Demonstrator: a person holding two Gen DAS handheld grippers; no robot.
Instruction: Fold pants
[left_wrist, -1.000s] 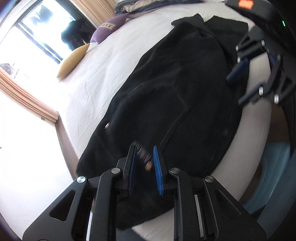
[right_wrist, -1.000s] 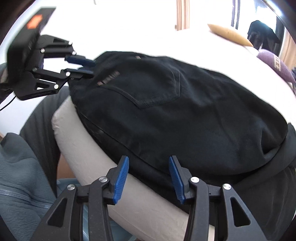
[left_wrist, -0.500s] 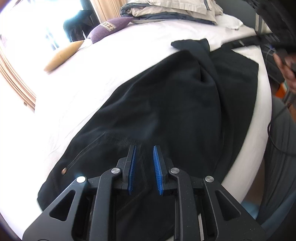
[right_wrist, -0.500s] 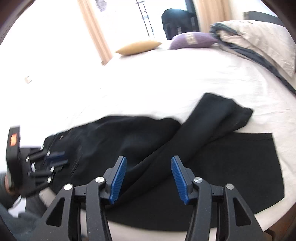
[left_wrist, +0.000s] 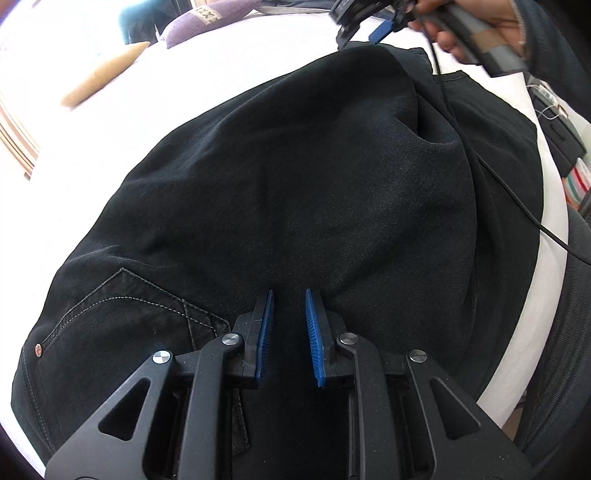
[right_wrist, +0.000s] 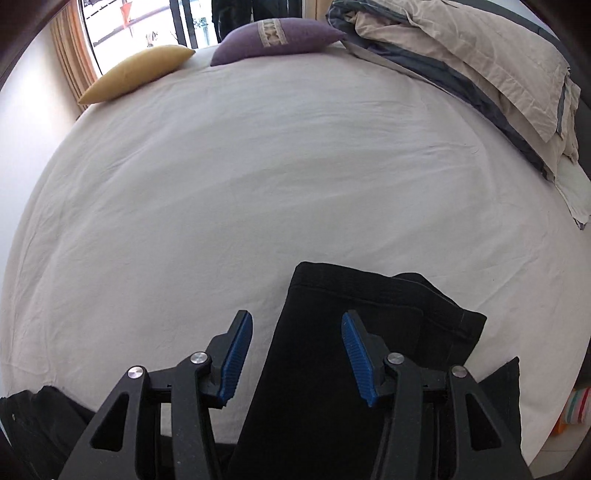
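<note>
Lying across the white bed sheet is one pair of black pants, which fills the middle of the left wrist view, with its stitched back pocket at the lower left of the frame and one metal rivet near the left edge. Two grippers are at work. The left gripper sits at the bottom centre of its own view, its blue pads a narrow gap apart over dark cloth; whether any fabric is pinched between them I cannot tell. The right gripper sits at the bottom centre of its view with its two fingers spread wide, straddling the hem end of a pant leg without closing on it; a second leg end peeks out just to the right. From the left wrist view the right gripper appears at the top edge, held by the person's hand, a black cable trailing down over the cloth. Two cushions lie at the upper left of the right wrist view, one yellow and one purple; one stack of beige bedding fills the upper right.

Half a second ago the right wrist view took in the whole garment from farther off; now it is close over the leg hems. The left gripper's pads keep the same narrow gap
</note>
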